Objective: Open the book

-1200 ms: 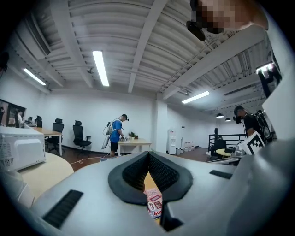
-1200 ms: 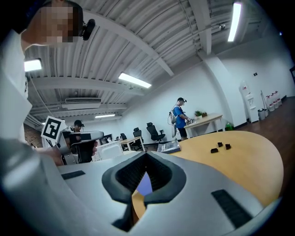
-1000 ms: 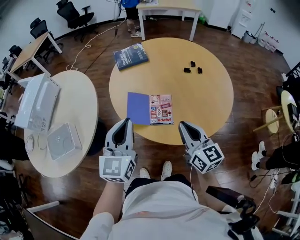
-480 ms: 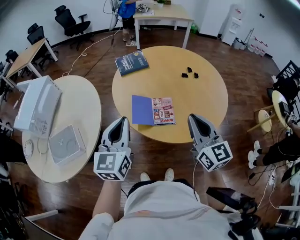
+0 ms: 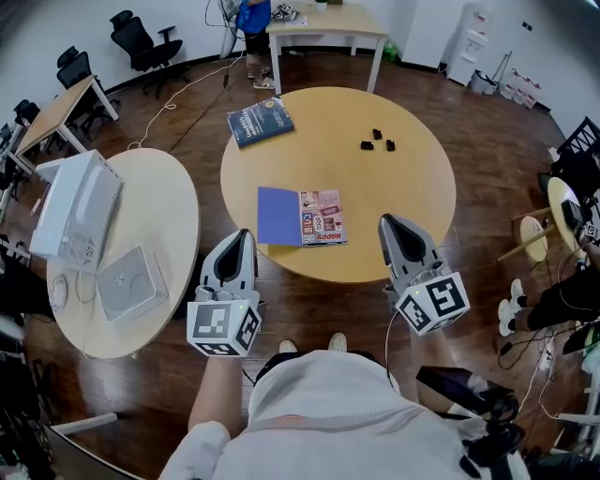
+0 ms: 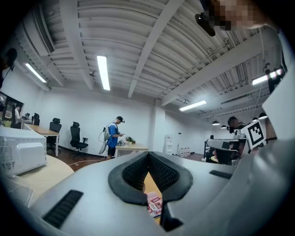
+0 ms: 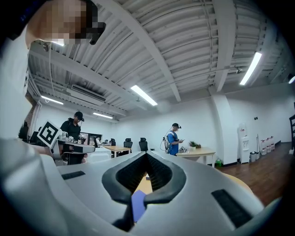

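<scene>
The book (image 5: 302, 217) lies open near the front edge of the round wooden table (image 5: 412, 187), a plain blue page at its left and a colourful printed page at its right. My left gripper (image 5: 244, 236) hovers off the table's edge, front left of the book, jaws shut and empty. My right gripper (image 5: 386, 223) hangs front right of the book, also shut with nothing in it. In the left gripper view the gripper (image 6: 148, 154) shows the printed page (image 6: 154, 205) below its closed tips. In the right gripper view the gripper (image 7: 146, 153) shows the blue page (image 7: 138, 205).
A dark blue book (image 5: 262, 120) and three small black pieces (image 5: 377, 141) lie at the table's far side. A second round table (image 5: 169, 216) at the left bears a white box (image 5: 77, 206) and a flat white device (image 5: 130, 281). A person (image 5: 253, 14) stands by a far desk.
Both grippers have lifted a little and stand slightly farther from the book; the right one has rolled somewhat. The book lies open as before.
</scene>
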`<state>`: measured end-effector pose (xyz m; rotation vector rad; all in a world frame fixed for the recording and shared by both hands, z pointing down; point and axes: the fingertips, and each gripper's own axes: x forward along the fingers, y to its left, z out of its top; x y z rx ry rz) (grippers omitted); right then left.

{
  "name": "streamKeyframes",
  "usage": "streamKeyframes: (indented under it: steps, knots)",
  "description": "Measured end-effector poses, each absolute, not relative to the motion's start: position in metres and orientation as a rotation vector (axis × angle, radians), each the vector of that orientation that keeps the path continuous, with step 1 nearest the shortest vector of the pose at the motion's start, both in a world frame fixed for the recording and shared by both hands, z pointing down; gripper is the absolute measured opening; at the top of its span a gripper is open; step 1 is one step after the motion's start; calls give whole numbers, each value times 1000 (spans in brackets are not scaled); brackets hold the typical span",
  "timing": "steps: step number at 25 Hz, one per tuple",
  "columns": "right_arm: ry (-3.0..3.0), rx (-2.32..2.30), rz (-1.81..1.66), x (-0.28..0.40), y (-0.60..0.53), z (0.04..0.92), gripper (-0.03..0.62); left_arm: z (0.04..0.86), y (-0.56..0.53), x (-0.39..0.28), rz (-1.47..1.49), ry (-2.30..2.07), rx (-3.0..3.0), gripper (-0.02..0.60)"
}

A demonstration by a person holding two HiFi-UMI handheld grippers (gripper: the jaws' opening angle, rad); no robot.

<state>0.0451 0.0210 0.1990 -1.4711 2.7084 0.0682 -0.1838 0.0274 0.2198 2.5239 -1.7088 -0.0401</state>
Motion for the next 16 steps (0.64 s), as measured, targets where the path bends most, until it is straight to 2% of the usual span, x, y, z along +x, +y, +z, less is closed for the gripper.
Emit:
streamKeyframes:
  steps: [16]
  knots:
    - [2694,-1445,-5,50,19,206,-3,211,20,-167,1,-1698,2589,11]
